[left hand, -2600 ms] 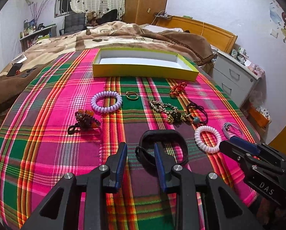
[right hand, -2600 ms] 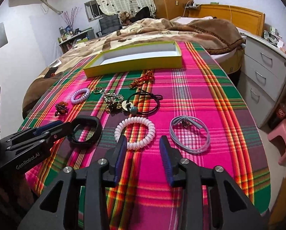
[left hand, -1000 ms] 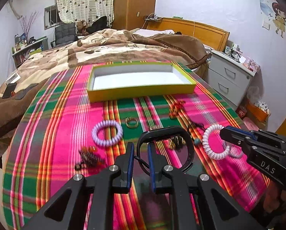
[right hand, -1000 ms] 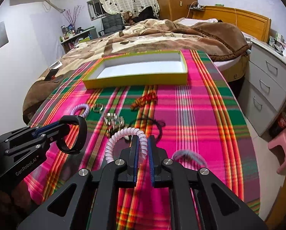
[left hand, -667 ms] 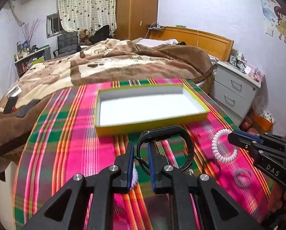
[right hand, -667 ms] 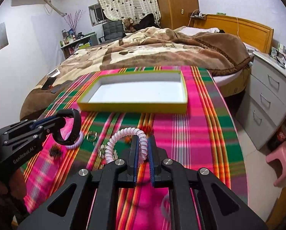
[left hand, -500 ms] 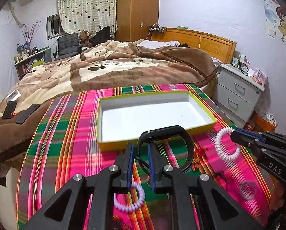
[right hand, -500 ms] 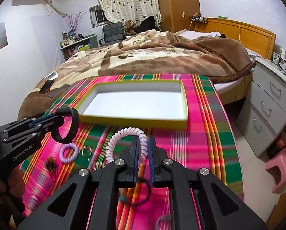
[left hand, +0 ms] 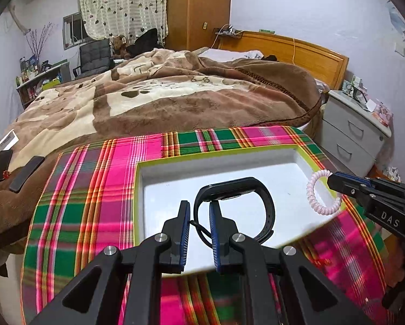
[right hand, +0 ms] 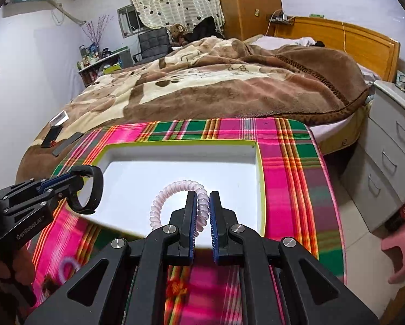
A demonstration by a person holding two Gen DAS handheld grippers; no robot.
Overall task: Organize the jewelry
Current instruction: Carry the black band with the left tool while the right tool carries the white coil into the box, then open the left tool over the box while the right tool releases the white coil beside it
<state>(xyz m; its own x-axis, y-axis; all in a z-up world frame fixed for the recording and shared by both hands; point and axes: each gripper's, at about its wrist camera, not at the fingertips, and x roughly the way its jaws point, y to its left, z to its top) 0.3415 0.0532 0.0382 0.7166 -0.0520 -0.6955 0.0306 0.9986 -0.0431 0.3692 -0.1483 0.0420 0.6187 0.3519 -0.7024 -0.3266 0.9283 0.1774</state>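
Observation:
My left gripper [left hand: 199, 211] is shut on a black wristband [left hand: 259, 189] and holds it above the white inside of the yellow-rimmed box [left hand: 159, 187]. My right gripper [right hand: 202, 203] is shut on a pale pink spiral hair tie [right hand: 170, 189] and holds it above the same box [right hand: 260, 173]. In the left wrist view the right gripper [left hand: 331, 181] and the hair tie [left hand: 315, 192] hang over the box's right rim. In the right wrist view the left gripper [right hand: 79, 177] and the wristband [right hand: 96, 189] hang over the box's left end.
The box sits on a pink and green plaid cloth [left hand: 94, 189] at the foot of a bed with a brown blanket [left hand: 175, 97]. A purple hair tie [right hand: 68, 268] and a red ornament [right hand: 176, 287] lie blurred on the cloth below. A grey nightstand [right hand: 392, 146] stands at right.
Both grippers have moved forward and up with their items and now hang over the box. The other jewelry on the cloth has dropped out of the left view.

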